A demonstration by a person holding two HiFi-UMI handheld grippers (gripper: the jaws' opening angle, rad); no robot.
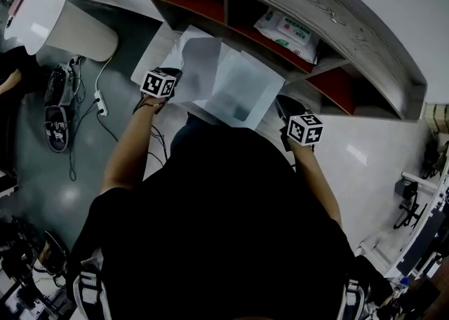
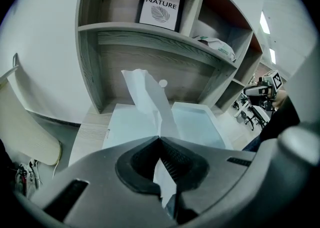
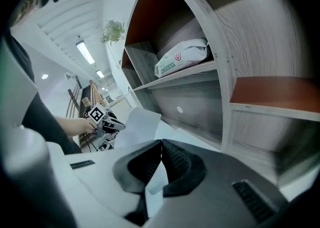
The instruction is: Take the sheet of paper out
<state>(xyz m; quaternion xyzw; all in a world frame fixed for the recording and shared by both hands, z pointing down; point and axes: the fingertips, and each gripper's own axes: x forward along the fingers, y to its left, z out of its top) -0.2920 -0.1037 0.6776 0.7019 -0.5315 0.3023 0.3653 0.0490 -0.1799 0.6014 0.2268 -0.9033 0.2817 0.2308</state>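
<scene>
at the front of the shelf unit (image 1: 337, 38), the sheet of paper (image 1: 200, 59) is held up off any surface, between the two grippers and above the person's lap. in the left gripper view it rises from the jaws as a narrow white strip (image 2: 145, 92), slightly curled.

left gripper (image 1: 168, 76): jaws closed on the paper's left edge; the pads meet on it with no gap (image 2: 160, 139).

paper's lower right part overlaps a translucent sleeve (image 1: 242, 94), greyish in the head view, pale blue in the left gripper view (image 2: 192, 122). cannot tell whether that part sits inside the sleeve or only against it.

right gripper (image 1: 289, 111): jaws closed (image 3: 161, 144) on a thin pale edge of the sleeve (image 3: 156, 178) at its right side. right gripper view also shows the paper (image 3: 137, 122) leading to the left gripper (image 3: 100, 118).

surroundings:
- shelf has grey wood-grain dividers and red back panels.
- pack of wipes (image 1: 287, 31) lies in one compartment, just behind the sleeve; also seen from the right gripper (image 3: 182, 58).
- framed print (image 2: 159, 7) stands in an upper compartment.
- white seat (image 1: 42, 10) to the left.
- power strip (image 1: 100, 104) with cable on the grey floor (image 1: 42, 192), shoe (image 1: 56, 129) near it.
</scene>
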